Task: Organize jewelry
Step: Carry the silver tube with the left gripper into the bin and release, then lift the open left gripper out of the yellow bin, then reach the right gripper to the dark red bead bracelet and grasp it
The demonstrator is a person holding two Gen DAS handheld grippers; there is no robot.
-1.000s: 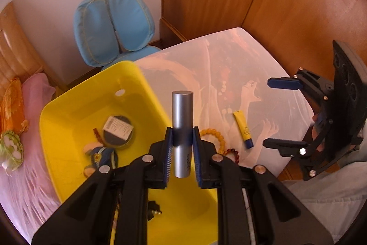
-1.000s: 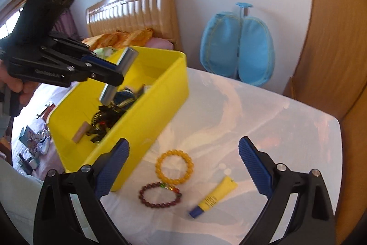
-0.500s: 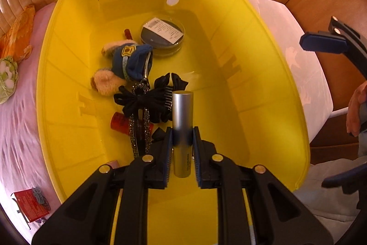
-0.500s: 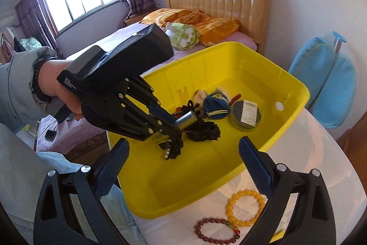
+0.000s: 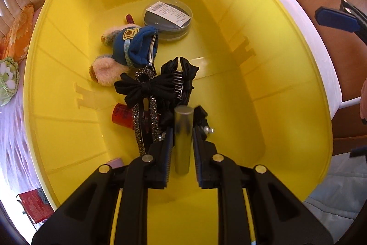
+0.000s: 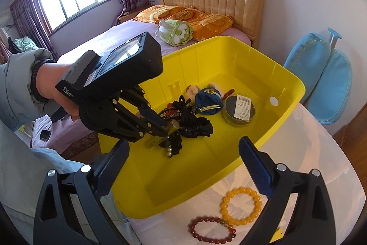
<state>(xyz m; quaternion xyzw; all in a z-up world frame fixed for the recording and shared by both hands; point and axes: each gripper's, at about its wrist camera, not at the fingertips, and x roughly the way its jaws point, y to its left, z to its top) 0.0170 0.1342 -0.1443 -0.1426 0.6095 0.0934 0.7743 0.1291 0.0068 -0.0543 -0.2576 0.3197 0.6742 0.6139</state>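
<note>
On a bedside white table, a silver tube is clamped by the left gripper inside the yellow bin; release is judged next. The right gripper is held wide, empty, bracelets just beyond its fingertips.

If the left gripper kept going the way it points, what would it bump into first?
Probably the black hair bows on the yellow bin floor, just past the silver tube in its jaws; depth is unclear.

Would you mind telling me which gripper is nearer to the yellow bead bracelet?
Right. The right gripper, open, hovers just above the yellow bead bracelet on the white table. The left gripper is down inside the yellow bin, shut on a silver tube.
</note>
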